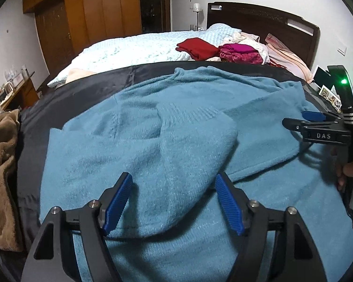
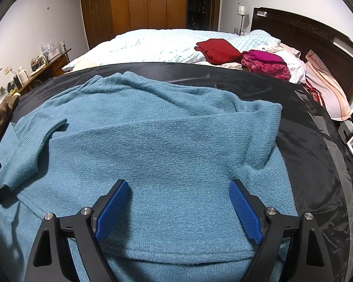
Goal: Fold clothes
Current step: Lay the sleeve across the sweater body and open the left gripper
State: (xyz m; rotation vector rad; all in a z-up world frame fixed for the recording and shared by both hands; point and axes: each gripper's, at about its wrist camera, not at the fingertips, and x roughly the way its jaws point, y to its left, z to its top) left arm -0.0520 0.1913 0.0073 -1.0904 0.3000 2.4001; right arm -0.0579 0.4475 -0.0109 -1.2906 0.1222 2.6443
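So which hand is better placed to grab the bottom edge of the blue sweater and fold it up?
Probably the right. The right gripper is open straight over the hem of the sweater. The left gripper is open too, but it sits over a folded-in sleeve.

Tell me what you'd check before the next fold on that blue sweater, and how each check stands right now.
1. Left hand-held gripper open and empty: ok, its blue pads stand apart with nothing between them.
2. Right hand-held gripper open and empty: ok.
3. Both sleeves folded in over the blue sweater: ok, the left sleeve and right sleeve lie across the body.
4. Sweater fully on the black sheet: cannot tell, the near hem runs out of view.
5. Fold path free of other clothes: ok, the red garment and pink garment lie beyond the sheet.
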